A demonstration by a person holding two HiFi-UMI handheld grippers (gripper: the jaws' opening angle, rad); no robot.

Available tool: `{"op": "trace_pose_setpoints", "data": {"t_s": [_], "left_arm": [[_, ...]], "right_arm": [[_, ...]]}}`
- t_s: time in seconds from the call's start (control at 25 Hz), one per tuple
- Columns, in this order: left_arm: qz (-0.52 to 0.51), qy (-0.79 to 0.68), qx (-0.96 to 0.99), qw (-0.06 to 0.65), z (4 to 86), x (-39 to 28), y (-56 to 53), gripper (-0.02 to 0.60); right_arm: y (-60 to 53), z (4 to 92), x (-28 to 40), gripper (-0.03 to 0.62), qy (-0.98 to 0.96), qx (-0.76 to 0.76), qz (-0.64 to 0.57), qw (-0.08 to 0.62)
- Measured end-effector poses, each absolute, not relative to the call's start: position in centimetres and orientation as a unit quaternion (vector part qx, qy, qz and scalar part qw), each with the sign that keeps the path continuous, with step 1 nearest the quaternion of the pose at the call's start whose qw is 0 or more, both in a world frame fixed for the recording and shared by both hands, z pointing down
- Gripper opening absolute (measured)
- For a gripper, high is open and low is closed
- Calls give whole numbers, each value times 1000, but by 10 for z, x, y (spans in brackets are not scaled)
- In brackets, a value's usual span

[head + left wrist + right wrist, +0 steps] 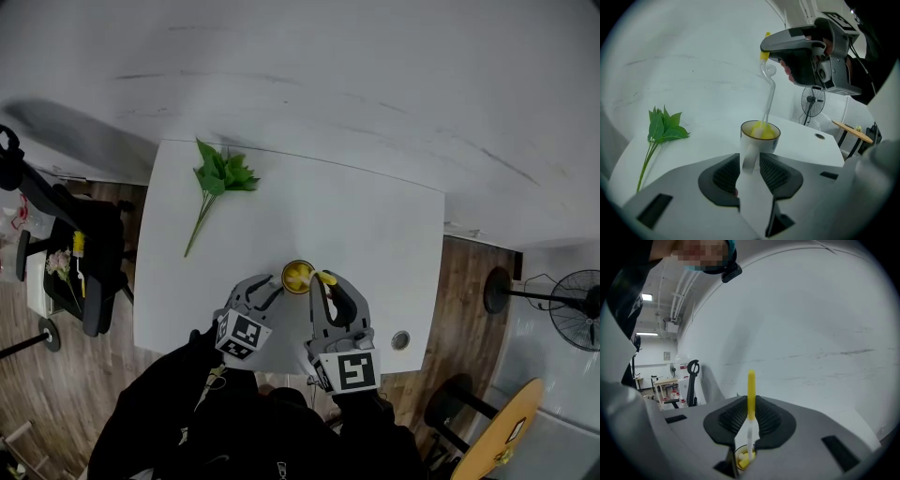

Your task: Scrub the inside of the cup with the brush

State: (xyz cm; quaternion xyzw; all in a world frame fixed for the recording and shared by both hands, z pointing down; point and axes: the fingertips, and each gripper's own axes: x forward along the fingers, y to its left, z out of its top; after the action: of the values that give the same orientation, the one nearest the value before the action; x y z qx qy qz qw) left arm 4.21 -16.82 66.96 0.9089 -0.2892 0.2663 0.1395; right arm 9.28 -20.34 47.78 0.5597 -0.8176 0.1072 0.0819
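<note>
My left tongs (pixel 750 164) are closed on the handle (pixel 748 152) of the cup (pixel 761 139); the two pads seem to press it from both sides. The cup stands upright on the white surface (pixel 375 225), just in front of the tips of these tongs. My right tongs (pixel 751 416) are shut on the brush (pixel 751 390), high on it, near its yellow top end. The thin clear stem hangs down below these tongs, and the yellow head sits inside the cup, directly under them. I cannot tell whether the head touches the bottom.

I judge that the scrubbing itself is the step now. To do it well, the left tongs should hold firmly and push the cup a little down onto the surface. The handle is narrow, so the cup could turn around it when the brush pushes sideways. With the right tongs I should make small circles along the inner wall, then go up and down, and not lift the head over the rim. The stem looks thin and curved, so I think it bends easily, and only light side pressure is good. Because my grip is far from the head, big movements will be imprecise.

The green sprig (pixel 220 178) lies well away, to the left of the left tongs.
</note>
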Motion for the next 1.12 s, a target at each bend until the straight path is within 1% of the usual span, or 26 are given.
{"op": "trace_pose_setpoints", "data": {"t_s": [0.12,0.2,0.64,1.12], "left_arm": [[263,-292,910,136,670,43,-170,113],[262,-291,911,133,670,44,-171,106],[260,-284,915,122,670,44,-170,98],[257,-281,916,126,670,43,-169,98]], "right_arm": [[-204,479,94,66,-817,561,105,84],[-205,480,94,66,-817,561,105,84],[-211,483,97,66,-811,570,102,85],[-216,476,78,66,-819,561,98,75]]}}
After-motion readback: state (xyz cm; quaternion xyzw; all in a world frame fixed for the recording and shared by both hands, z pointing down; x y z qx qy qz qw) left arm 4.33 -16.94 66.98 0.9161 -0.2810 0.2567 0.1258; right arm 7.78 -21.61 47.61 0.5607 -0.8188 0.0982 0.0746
